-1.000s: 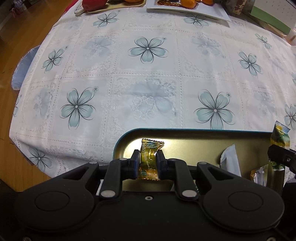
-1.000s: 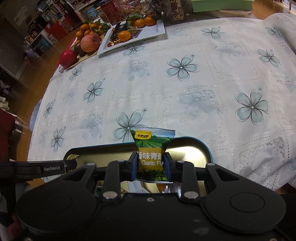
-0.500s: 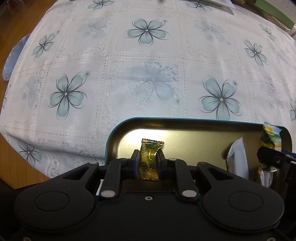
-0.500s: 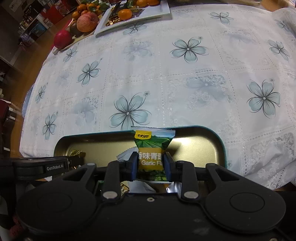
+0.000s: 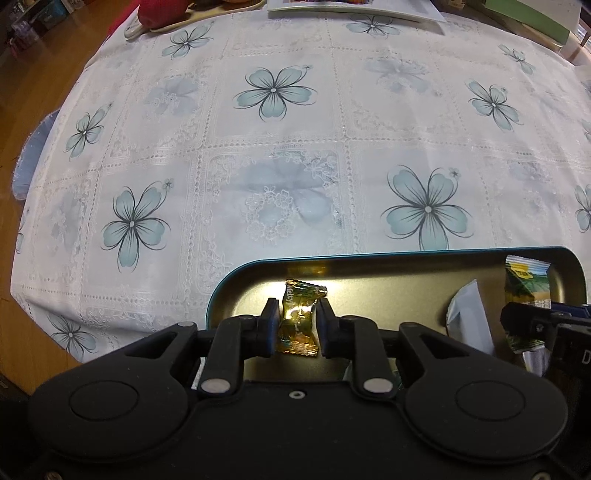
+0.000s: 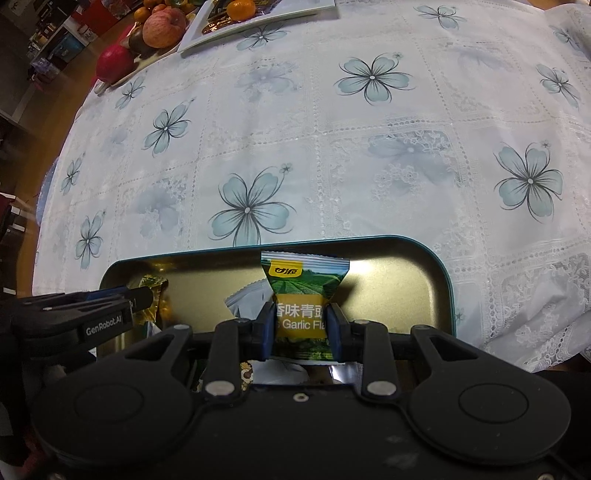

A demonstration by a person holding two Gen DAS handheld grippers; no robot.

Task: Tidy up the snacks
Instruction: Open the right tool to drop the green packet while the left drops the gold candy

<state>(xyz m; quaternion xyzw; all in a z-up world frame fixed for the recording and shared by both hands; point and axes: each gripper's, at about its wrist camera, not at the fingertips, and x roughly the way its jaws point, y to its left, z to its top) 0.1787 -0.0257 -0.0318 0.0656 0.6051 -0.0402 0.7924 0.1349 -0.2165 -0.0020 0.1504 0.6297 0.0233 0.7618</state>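
A teal-rimmed metal tray [image 5: 369, 258] [image 6: 369, 242] lies at the near edge of the flowered tablecloth. My left gripper [image 5: 295, 321] is low over the tray's left end. Its jaws are opening, and a gold-wrapped candy [image 5: 295, 314] stands loose between the pads. My right gripper [image 6: 301, 325] is shut on a green garlic-pea packet [image 6: 301, 291] over the middle-right of the tray. The same packet [image 5: 526, 284] shows at the right in the left wrist view. A white packet [image 5: 467, 317] [image 6: 247, 299] lies in the tray between the two grippers.
At the table's far left corner an apple [image 6: 159, 26] and a red fruit [image 6: 114, 61] sit on a board. Beside them a white plate [image 6: 258, 18] holds oranges. A green box [image 5: 528, 18] lies at the far right. Wooden floor [image 5: 29, 92] shows past the left edge.
The left jaws have spread apart from the gold candy, which stays between them. The right gripper has sunk a little toward the tray with the green packet still gripped.
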